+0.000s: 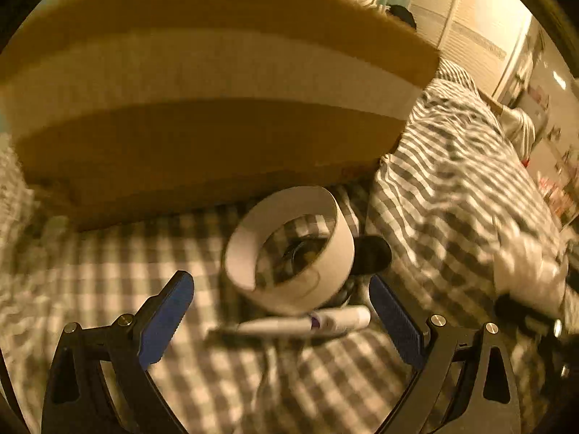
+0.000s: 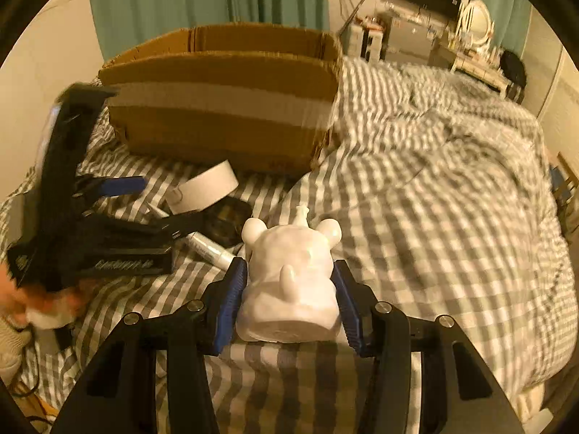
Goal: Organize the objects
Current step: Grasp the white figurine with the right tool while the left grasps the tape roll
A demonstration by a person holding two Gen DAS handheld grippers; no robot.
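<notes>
My right gripper (image 2: 289, 271) is shut on a white animal figurine (image 2: 289, 285), its blue pads pressed against both flanks, held above the checked bedding. My left gripper (image 1: 280, 282) is open and hangs over a small pile: a white tape roll (image 1: 289, 249) lying tilted, a white marker (image 1: 307, 323) in front of it and a dark round object (image 1: 372, 255) behind it. None of these touches the pads. In the right wrist view the left gripper (image 2: 163, 202) comes in from the left above the tape roll (image 2: 202, 188), marker (image 2: 208, 247) and dark object (image 2: 228, 220).
An open cardboard box (image 2: 224, 108) with a pale tape band stands on the bed just behind the pile; it also fills the top of the left wrist view (image 1: 217, 108). A rumpled checked duvet (image 2: 434, 199) mounds up on the right. A person's hand (image 2: 21, 300) holds the left gripper.
</notes>
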